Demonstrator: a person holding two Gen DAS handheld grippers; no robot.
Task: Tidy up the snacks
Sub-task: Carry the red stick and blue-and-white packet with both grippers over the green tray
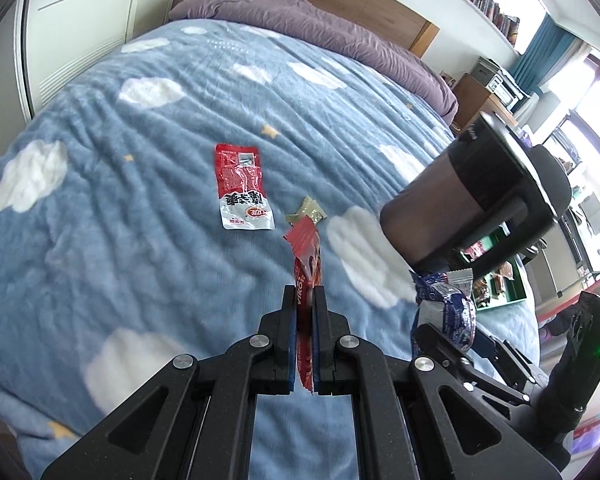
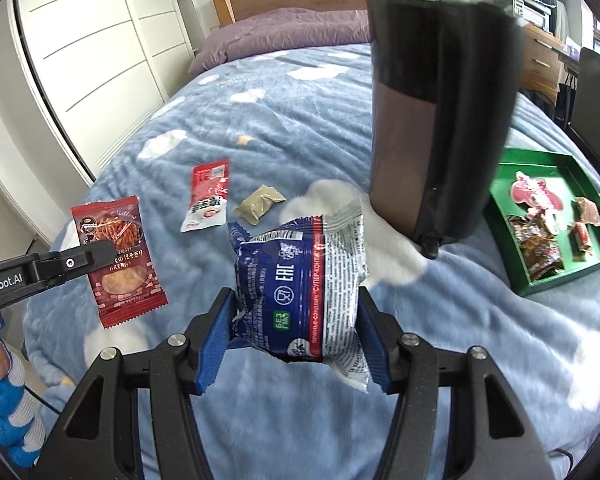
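My left gripper [image 1: 304, 290] is shut on a red noodle-snack packet [image 1: 306, 256], held above the bed; in the right wrist view that packet [image 2: 120, 260] hangs at the left. The right gripper [image 2: 295, 292] has its jaws wide, with the pads pressed on both sides of a blue-and-white biscuit packet [image 2: 300, 280] that is lifted off the blanket. A red-and-white packet [image 2: 208, 196] and a small olive sachet [image 2: 260, 204] lie on the bed beyond. At the right sits a green tray [image 2: 560, 276] holding several snacks.
A tall dark jug with a handle [image 2: 432, 120] stands on the blue cloud-print blanket [image 2: 260, 120] between the packets and the tray. Purple pillows [image 2: 284, 32] and a wooden headboard are at the far end. White wardrobe doors [image 2: 100, 40] line the left.
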